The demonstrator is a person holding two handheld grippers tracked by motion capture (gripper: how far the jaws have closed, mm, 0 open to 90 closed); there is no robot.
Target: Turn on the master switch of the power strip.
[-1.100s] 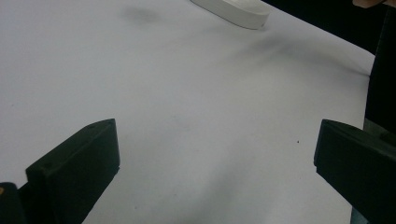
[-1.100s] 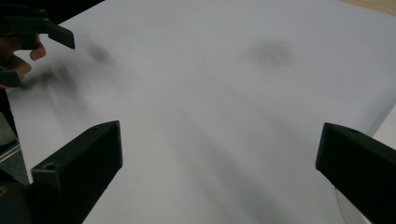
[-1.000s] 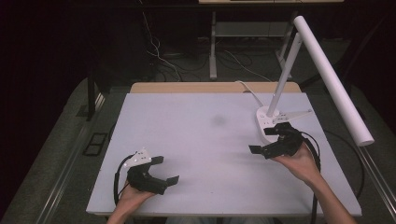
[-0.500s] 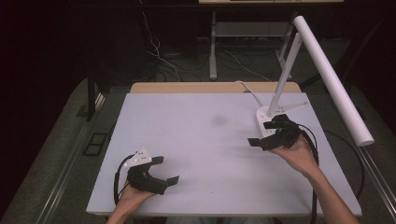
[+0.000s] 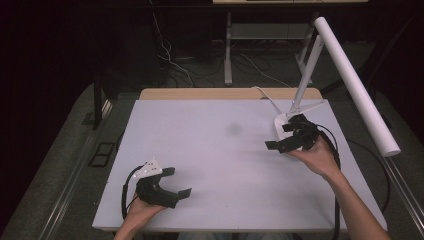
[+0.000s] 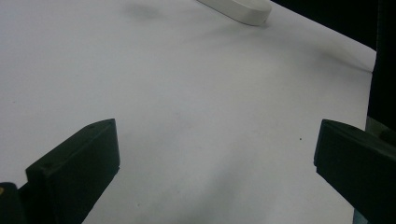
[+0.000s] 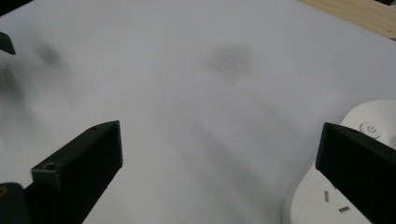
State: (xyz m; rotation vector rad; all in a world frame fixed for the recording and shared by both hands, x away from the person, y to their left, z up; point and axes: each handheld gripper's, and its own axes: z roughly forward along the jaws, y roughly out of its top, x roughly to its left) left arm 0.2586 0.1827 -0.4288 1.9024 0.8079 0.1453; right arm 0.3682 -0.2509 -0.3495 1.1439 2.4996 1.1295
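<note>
The right gripper [image 5: 286,136] hangs with jaws spread wide, empty, just beside the white lamp base [image 7: 369,158] near the desk's far right edge. A careless sweep could knock the lamp over. The left gripper [image 5: 177,183], jaws likewise released, idles near the front edge.
</note>
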